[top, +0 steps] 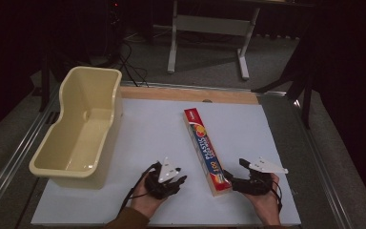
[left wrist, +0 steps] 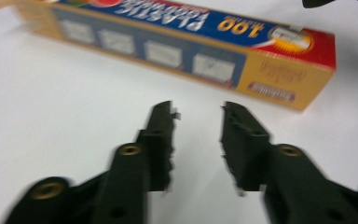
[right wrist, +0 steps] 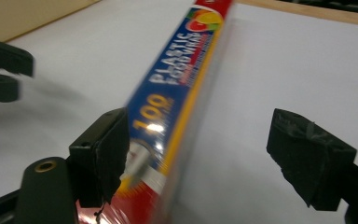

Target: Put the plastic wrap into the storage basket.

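Nearest the camera in the high view, a person's two hands come in over the near edge of the white board (top: 147,129), each holding a black gripper. Furthest left on the board stands a cream plastic tub (top: 78,131), open side up, running along the left edge from near the far left corner towards the near one, its near end overhanging the board a little.

Right of the tub, close to the near edge and left of centre, is the left gripper (top: 178,175), its jaws aimed rightwards at the box and its grey three-cornered plate on top. In the left gripper view its jaws stand spread with a clear gap and only bare white surface between them (left wrist: 198,133); they stop short of the box's side and touch nothing.

Next to the right lies the plastic food wrap box (top: 205,150), a long narrow carton with a red and blue top and yellow sides, flat on the board. It runs from about the middle of the board, slanting slightly rightwards, down to the near edge, right of centre.

Beside the box's near end, by the near right corner, is the right gripper (top: 229,177), pointing left at that end. In the right gripper view its jaws straddle the box's end (right wrist: 168,135): the left jaw rests against the box's printed top face, while the right jaw stands well clear of the box with white board between, so the box is not clamped.
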Demonstrator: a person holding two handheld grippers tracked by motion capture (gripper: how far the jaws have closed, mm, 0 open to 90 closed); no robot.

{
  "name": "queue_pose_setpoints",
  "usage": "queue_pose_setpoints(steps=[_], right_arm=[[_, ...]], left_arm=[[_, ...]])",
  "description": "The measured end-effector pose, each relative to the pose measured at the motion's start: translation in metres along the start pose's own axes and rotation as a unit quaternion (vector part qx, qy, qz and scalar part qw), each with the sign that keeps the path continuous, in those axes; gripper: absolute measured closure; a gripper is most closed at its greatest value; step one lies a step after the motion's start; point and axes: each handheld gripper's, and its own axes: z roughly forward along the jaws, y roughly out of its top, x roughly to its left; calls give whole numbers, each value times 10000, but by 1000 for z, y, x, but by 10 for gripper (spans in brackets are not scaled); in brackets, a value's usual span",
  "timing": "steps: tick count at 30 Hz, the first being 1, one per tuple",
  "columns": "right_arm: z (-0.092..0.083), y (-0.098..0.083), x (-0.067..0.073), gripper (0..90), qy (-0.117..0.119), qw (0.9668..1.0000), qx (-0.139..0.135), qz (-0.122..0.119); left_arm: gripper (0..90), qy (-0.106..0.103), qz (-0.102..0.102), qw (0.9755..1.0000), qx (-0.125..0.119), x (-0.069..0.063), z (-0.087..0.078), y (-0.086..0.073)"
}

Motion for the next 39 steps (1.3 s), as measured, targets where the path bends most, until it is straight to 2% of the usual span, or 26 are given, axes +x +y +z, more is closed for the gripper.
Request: queue_pose_setpoints(steps=[2, 4, 7, 10, 12, 13, 14, 15, 17, 19, 22, 24, 25, 26, 27, 28, 29, 32, 35, 39], right_arm=[[7, 5, 6, 196, 48, 10000, 65, -53], [15, 10, 11, 179, 86, 9998, 147, -125], [27, 18, 17, 172, 201, 9993, 278, -174], [43, 23, 22, 161, 200, 9981, 515, -268], [54, 25, 23, 166, 132, 9972, 663, -310], [54, 25, 23, 166, 132, 9972, 663, -310], [64, 26, 23, 169, 107, 9957, 872, -283], [68, 26, 24, 172, 76, 9949, 966, -280], [75, 27, 24, 182, 20, 9926, 1174, -314], [82, 28, 25, 200, -66, 9880, 1492, -391], [86, 31, 22, 227, 89, 9831, 1818, -167], [87, 34, 22, 245, 76, 9800, 1983, -132], [86, 36, 21, 257, 29, 9780, 2077, -176], [86, 36, 21, 257, 29, 9780, 2077, -176], [85, 38, 20, 278, -23, 9758, 2177, -184], [81, 40, 17, 316, -167, 9724, 2322, -175], [77, 40, 13, 337, -274, 9707, 2378, -192], [65, 38, -3, 377, -399, 9683, 2459, -194], [51, 32, -15, 383, -353, 9666, 2529, -225], [26, 20, -26, 383, -319, 9632, 2639, -393]], left_arm=[[508, 27, 11, 10000, 68, 6, -12, -8], [392, 180, -38, 9997, 131, 13, -27, -20], [286, 468, -177, 9986, 182, 24, -42, -35], [275, 694, -182, 9970, 296, 30, -51, -46], [286, 674, -203, 9971, 278, 32, -55, -50], [290, 674, -203, 9971, 278, 32, -55, -50], [297, 691, -195, 9971, 250, 33, -58, -51], [301, 703, -286, 9969, 192, 36, -61, -54], [301, 731, -332, 9966, 164, 39, -62, -54], [303, 765, -381, 9963, 75, 42, -65, -53], [316, 843, -461, 9954, 1, 47, -68, -53], [325, 951, -566, 9939, 31, 51, -70, -55], [326, 958, -609, 9935, 13, 53, -70, -55], [327, 958, -609, 9935, 13, 53, -70, -55], [327, 953, -627, 9935, -29, 54, -72, -56], [329, 945, -622, 9936, -60, 54, -73, -56], [329, 928, -611, 9938, -80, 54, -73, -55], [329, 930, -566, 9940, -120, 53, -74, -55], [330, 949, -570, 9938, -142, 53, -75, -55], [357, 959, -616, 9933, -167, 55, -78, -56]])
